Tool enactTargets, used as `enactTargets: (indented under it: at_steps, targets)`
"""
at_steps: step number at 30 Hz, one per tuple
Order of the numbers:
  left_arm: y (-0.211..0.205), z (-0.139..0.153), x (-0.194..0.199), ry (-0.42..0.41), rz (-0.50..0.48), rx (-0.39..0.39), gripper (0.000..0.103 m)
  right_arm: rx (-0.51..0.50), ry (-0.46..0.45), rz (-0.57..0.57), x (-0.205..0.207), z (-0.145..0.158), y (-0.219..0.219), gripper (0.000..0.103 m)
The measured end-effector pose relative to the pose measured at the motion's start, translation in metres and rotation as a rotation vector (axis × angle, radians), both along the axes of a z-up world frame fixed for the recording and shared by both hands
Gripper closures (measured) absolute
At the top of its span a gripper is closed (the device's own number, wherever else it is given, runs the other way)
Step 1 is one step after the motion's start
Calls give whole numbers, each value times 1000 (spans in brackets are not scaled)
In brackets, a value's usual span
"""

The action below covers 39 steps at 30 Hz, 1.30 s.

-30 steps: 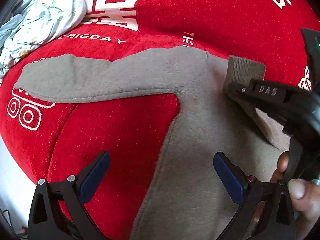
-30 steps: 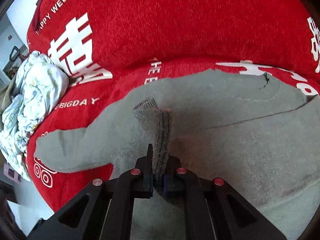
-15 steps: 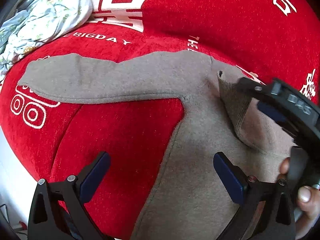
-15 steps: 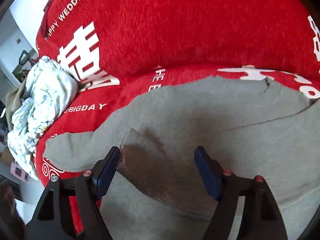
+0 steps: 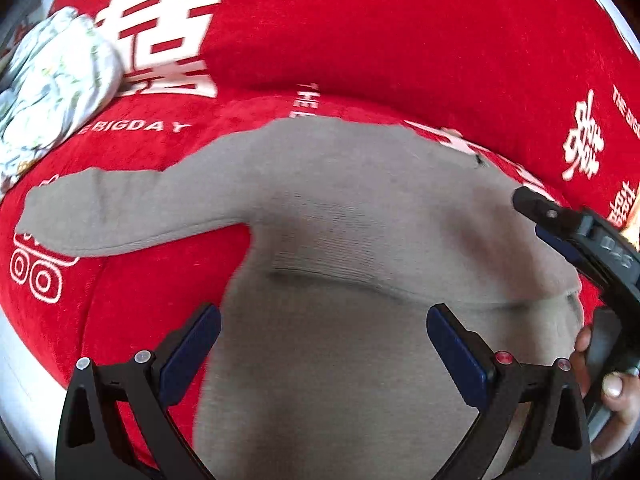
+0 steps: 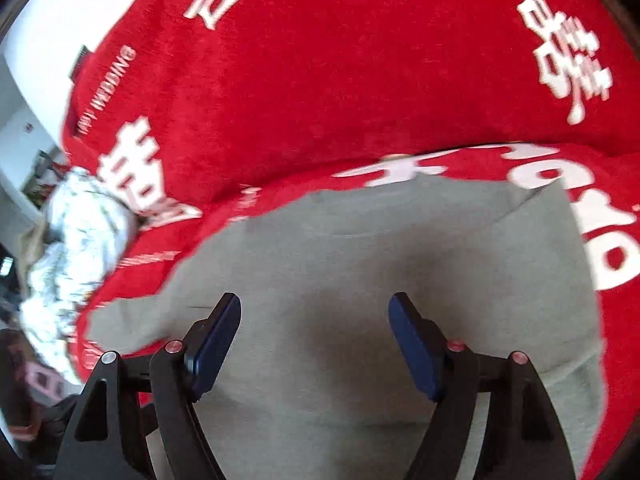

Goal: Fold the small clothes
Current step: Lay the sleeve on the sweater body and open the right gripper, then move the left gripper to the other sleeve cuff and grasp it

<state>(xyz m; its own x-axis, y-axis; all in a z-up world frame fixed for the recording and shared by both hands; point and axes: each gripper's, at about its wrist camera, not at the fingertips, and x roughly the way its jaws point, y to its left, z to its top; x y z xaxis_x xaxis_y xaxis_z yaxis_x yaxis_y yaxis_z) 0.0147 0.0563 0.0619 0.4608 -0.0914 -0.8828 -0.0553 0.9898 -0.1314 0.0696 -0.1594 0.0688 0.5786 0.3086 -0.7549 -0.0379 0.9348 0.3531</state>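
Lying spread across the middle of both views, a grey knit sweater (image 5: 360,264) is resting on a red plush cover (image 5: 380,32) printed with white characters and lettering. In the left wrist view one sleeve (image 5: 132,208) is stretching out toward the left edge of the frame, its end sitting beside a small white outline print on the red fabric. A folded edge is running as a dark crease across the sweater's centre, just above the left gripper (image 5: 323,346), whose blue-padded fingers are standing wide apart at the bottom of the frame, hovering over the grey cloth and gripping nothing.

At the right edge of that same view the right gripper (image 5: 576,236) is reaching in over the sweater from the lower right, and the person's right hand (image 5: 608,384) is wrapping around its handle at the lower right corner. In the right wrist view its two fingers are showing clearly (image 6: 316,344): they are spread wide at the bottom centre, with bare grey sweater (image 6: 360,264) between them and nothing caught in the pads.

A crumpled pale floral cloth (image 5: 52,92) is lying in the upper left of the left wrist view, well apart from the sweater; it is appearing again, blurred, at the left of the right wrist view (image 6: 80,248). Both views are smeared by motion blur.
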Motion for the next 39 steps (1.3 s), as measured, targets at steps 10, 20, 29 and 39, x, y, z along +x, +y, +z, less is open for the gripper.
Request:
enactTargets:
  at_steps: [10,20,29,39]
  targets:
    - [-64,-36,60,62,-135,-2,0,-239,124,-114,21,-47,-69,24]
    - [-70,-42,68,53,-108,71,0,-370,132,-248,36,-43,-102,23]
    - [-79,-43,35,-6,-153,140,0,-395,70,-84,-23,-50,-57,21]
    - [78,-25,-3,-65,234,42,0,-364,23,-44,-52,-41,-17,19]
